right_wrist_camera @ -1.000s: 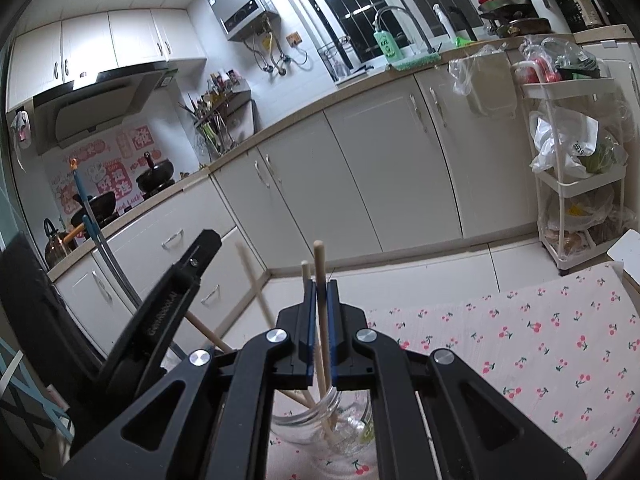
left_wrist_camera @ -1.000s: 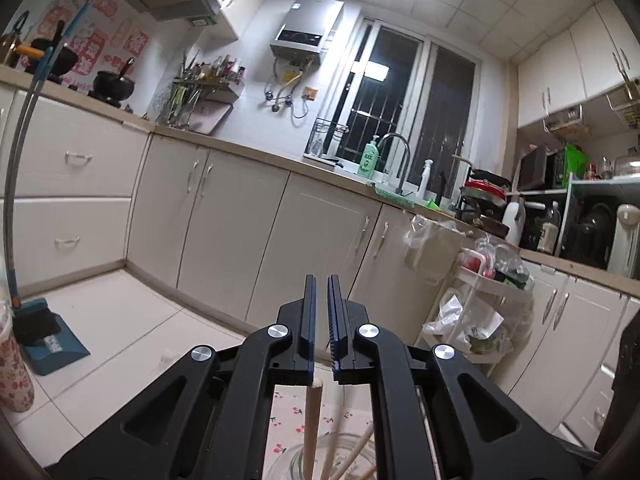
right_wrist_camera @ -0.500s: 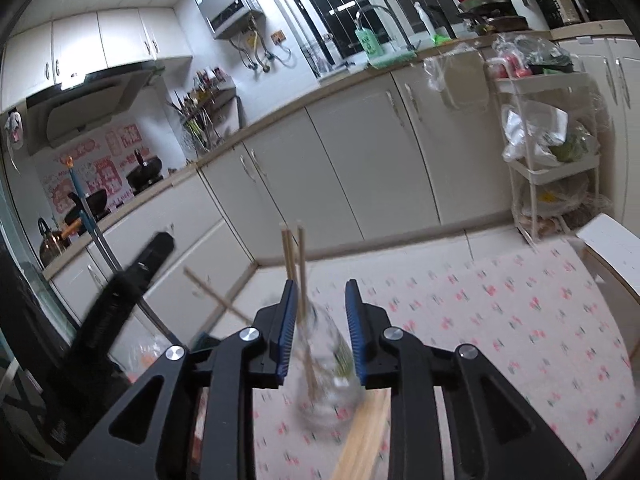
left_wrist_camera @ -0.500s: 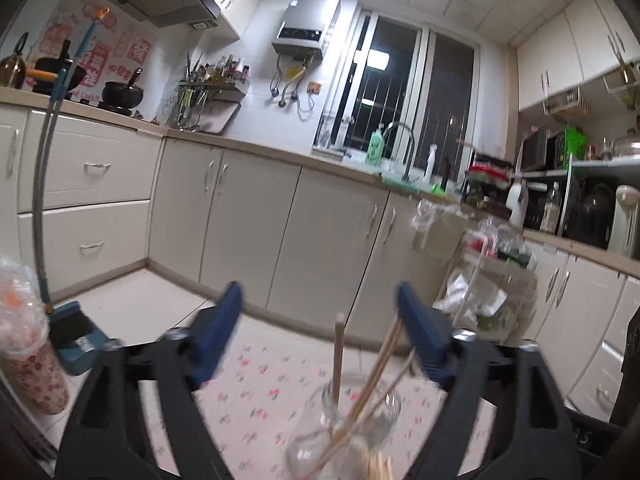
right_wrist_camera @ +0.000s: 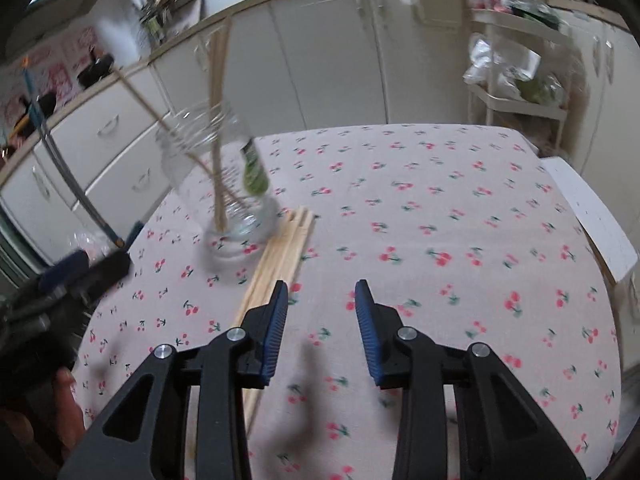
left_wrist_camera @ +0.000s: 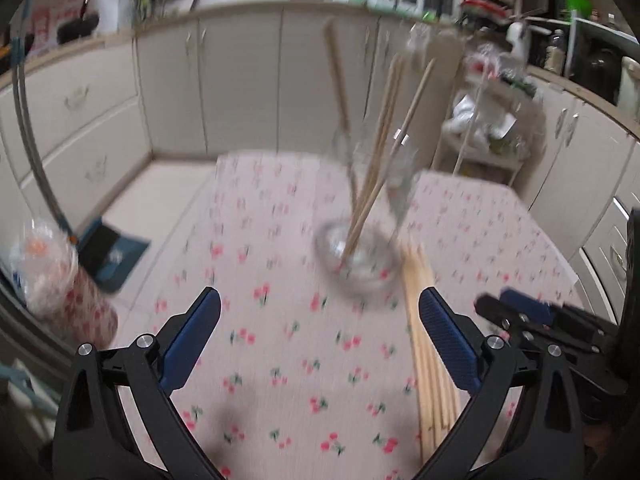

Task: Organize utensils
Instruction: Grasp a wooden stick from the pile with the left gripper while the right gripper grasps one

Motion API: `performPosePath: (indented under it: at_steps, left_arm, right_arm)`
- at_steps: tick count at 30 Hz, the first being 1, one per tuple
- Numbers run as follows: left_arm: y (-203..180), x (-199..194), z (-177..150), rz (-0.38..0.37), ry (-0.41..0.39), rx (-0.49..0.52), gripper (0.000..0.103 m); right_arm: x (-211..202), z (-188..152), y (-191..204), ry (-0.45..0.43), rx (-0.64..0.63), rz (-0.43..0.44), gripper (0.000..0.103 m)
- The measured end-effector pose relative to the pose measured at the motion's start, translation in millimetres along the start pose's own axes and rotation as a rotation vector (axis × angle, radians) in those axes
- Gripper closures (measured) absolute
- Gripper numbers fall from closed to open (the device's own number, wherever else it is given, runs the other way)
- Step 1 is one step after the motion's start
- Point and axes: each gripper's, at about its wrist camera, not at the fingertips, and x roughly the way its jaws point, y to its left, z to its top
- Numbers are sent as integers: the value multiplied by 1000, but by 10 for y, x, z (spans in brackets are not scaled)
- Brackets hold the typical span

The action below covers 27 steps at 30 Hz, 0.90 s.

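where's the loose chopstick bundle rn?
Flat on the cherry-print tablecloth, just right of the glass jar: the loose chopsticks run toward the right hand-held gripper in its view.

Motion blur smears the glass jar (left_wrist_camera: 357, 254) and the chopsticks standing in it (left_wrist_camera: 374, 168), so their number cannot be counted. The loose chopsticks on the cloth (left_wrist_camera: 430, 364) run under the left gripper's right finger, their near ends hidden. In the right wrist view, the same bundle (right_wrist_camera: 276, 260) disappears behind the right gripper's left finger.
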Motion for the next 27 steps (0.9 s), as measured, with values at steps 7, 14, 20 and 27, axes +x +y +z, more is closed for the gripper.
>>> performPosePath:
  at_steps: [7,14,20,27]
  left_arm:
    - [110,66,-59,62,60,-18,8]
    - [-245,283,-24,5,143,77,8]
    - [-460,512,-50,-4,209,95,8]
    - [-505,708,32,52,233,92,8]
  right_arm:
    - [301,-39,170,82,-113,-83,68]
    - [90,-146,-292,113,-31,-6,81]
    - [-119,-173,-629,72,64,44,81]
    - [-148,-190,-614,58,77,78,81]
